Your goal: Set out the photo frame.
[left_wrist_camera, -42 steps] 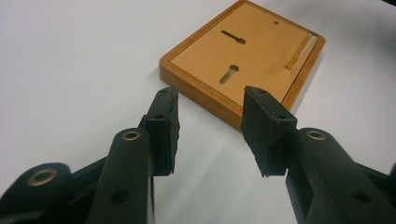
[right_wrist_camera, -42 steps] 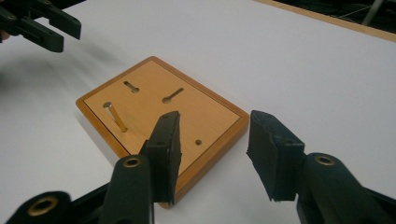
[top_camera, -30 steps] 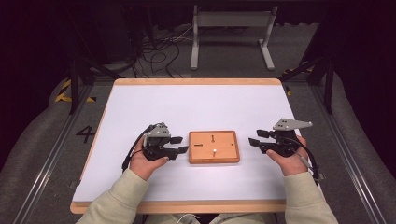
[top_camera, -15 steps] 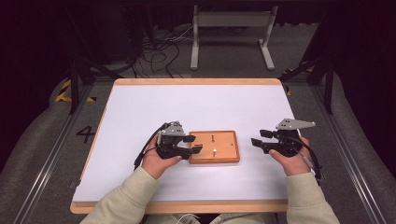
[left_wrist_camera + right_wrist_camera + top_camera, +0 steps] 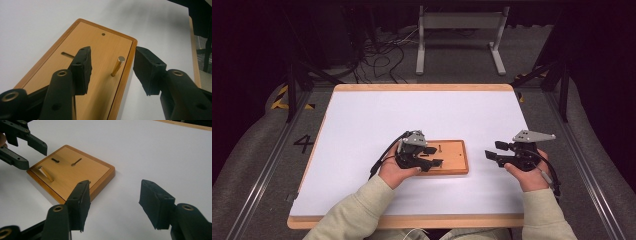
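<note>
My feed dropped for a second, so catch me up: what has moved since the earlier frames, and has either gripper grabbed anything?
The left gripper moved right, from beside the flat rectangular wooden board to over its left end, its open fingers now either side of the upright brass pin, not yet closed on it. The right gripper stayed open to the board's right; the board itself did not move.

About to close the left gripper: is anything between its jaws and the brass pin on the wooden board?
Nothing visible. The brass pin stands on the wooden board in the open gap of the left gripper, with bare wood on both sides.
</note>
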The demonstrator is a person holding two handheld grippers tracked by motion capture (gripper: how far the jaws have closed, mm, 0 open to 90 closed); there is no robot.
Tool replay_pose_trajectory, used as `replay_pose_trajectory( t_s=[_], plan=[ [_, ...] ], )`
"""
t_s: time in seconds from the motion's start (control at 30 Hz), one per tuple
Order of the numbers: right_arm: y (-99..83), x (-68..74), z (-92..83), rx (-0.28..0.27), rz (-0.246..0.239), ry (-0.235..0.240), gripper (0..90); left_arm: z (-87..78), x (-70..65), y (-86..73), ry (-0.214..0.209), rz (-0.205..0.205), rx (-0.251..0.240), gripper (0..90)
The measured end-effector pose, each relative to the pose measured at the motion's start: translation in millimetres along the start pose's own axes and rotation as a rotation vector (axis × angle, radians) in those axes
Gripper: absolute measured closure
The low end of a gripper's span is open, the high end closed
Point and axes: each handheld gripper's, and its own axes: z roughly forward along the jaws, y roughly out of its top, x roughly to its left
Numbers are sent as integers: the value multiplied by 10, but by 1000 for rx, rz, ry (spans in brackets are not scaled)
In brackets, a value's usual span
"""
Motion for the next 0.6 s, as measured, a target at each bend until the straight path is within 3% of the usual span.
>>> replay_pose_trajectory(
  t_s=[0.37,0.6],
  plan=[
    [-68,-26,-54,-2,19,-9,419,199,7,-23,-17,20,44,512],
    [-79,-25,-32,-2,13,-2,420,289,0,-60,-10,32,70,604]
  ],
)
